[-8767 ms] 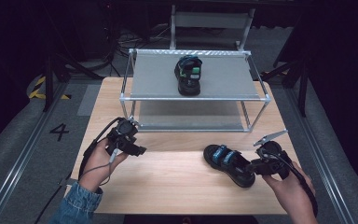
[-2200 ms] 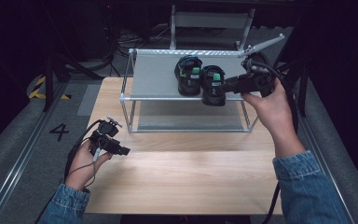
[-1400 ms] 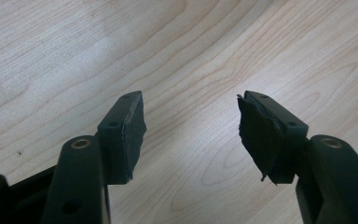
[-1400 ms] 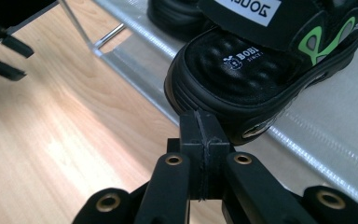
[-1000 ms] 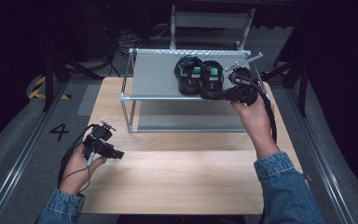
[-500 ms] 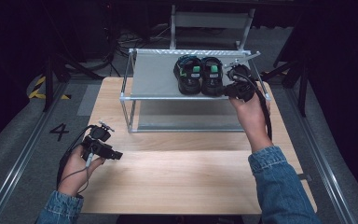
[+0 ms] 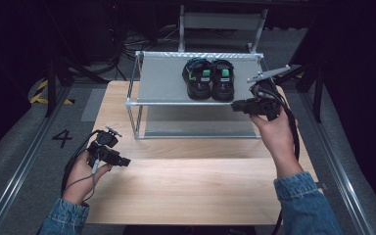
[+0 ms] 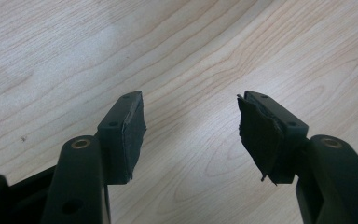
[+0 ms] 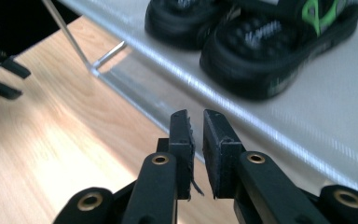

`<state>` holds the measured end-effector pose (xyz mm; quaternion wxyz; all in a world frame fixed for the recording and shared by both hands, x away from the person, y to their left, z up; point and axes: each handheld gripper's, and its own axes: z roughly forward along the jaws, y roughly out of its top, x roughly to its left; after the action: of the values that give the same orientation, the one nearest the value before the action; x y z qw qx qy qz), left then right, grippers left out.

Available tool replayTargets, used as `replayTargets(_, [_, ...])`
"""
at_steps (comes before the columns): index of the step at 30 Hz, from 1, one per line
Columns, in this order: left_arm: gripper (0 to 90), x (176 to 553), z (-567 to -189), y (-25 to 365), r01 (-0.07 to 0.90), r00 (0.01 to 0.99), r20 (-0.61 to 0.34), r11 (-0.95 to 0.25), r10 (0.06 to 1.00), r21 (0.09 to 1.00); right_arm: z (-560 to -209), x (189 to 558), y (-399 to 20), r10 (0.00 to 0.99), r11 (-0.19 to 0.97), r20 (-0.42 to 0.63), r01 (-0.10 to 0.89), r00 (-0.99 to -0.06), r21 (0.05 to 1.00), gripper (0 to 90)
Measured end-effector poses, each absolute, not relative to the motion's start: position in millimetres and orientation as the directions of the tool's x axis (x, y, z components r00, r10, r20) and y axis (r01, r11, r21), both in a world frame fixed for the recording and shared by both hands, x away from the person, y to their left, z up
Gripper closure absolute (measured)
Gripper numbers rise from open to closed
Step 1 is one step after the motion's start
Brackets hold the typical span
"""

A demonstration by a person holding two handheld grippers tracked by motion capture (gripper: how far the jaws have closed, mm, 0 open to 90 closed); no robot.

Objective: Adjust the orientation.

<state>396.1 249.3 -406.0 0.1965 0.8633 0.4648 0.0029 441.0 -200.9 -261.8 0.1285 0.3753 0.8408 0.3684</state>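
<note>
In the high view, two black sandals with green tabs stand side by side on the grey top shelf of a wire rack [image 7: 156,83] at the far side of the wooden table [image 7: 196,186]. The right sandal [image 7: 223,81] touches the left sandal [image 7: 198,78]. The right gripper [image 7: 238,105] sits just off the shelf's front edge, at about four o'clock from the right sandal, clear of it. The left gripper [image 7: 125,161] hovers low at eight o'clock from the rack.

In the left gripper view, the jaws stand wide apart over bare wood, nothing between them.

In the right gripper view, the jaws have just been opening and show a narrow empty gap; the right sandal [image 9: 279,46] lies at one o'clock beyond them.
</note>
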Motion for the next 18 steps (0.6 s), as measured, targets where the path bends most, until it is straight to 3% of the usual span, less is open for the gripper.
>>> replayTargets(9, [40.5,397,-408,244,0.801,0.569,-0.171,-0.497,0.804,0.333,-295,404,-234,0.744,0.433,0.084,0.574,-0.663,0.695,78.6])
replayTargets(18, [40.4,397,-413,242,0.805,0.569,-0.168,-0.503,0.805,0.316,-343,391,-267,0.784,0.383,0.129,0.637,-0.607,0.669,76.6])
